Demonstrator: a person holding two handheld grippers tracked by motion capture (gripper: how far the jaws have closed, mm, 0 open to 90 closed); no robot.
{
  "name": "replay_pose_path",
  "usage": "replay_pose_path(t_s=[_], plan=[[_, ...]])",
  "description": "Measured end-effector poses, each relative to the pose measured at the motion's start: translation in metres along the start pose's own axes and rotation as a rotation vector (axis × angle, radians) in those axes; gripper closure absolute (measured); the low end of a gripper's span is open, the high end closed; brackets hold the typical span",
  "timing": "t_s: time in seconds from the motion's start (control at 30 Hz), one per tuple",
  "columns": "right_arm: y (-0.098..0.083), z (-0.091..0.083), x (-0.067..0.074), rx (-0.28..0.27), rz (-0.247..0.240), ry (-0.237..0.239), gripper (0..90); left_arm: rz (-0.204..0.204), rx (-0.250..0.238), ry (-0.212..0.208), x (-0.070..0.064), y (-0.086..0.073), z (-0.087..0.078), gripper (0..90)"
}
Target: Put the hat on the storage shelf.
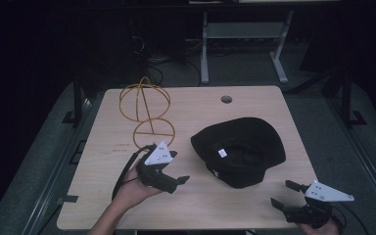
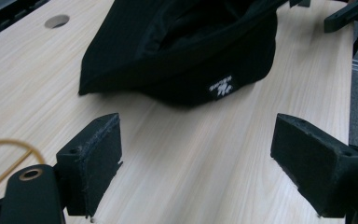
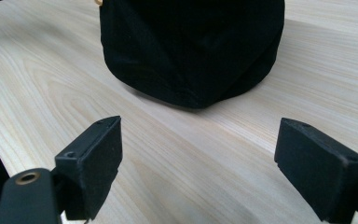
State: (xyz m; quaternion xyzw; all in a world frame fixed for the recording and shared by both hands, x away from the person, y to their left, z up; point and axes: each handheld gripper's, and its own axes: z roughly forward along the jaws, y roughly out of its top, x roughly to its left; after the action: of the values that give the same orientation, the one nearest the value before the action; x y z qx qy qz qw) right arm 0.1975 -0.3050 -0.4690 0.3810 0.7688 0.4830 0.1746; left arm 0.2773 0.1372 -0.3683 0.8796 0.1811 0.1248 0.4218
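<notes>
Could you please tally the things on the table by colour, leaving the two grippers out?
Black: 1, the hat, lying crown down with its opening facing up.
Gold: 1, the wire stand, on the table's far left part.
Total: 2

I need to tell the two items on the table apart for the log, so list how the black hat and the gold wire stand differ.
The black hat is soft, solid fabric; the gold wire stand is a thin open frame you can see through. The hat lies upside down, crown on the table and white label showing inside; the stand rises upright on its ring base. The hat sits between the two grippers; the stand sits at the far left. Both rest on the table, and neither is held.
</notes>
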Motion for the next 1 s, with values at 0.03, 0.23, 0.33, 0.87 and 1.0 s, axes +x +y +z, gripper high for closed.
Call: replay_pose_path(t_s=[0.03,0.23,0.33,0.87,1.0], plan=[[0.000,0.000,0.000,-0.003,0.002,0.000,14.4,0.004,-0.004,-0.006,-0.001,0.003,0.002,15.9],[0.000,0.001,-0.001,-0.003,0.001,0.011,14.4,0.056,0.015,-0.038,-0.006,0.030,0.018,16.1],[0.000,0.002,0.000,-0.004,0.004,0.015,14.4,0.076,0.031,-0.046,-0.007,0.041,0.027,16.3],[0.008,0.013,0.003,-0.001,-0.009,0.033,13.8,0.166,0.139,-0.084,-0.011,0.058,0.072,52.0],[0.010,0.016,0.003,-0.006,-0.003,0.040,13.9,0.199,0.129,-0.090,-0.012,0.057,0.073,64.9]])
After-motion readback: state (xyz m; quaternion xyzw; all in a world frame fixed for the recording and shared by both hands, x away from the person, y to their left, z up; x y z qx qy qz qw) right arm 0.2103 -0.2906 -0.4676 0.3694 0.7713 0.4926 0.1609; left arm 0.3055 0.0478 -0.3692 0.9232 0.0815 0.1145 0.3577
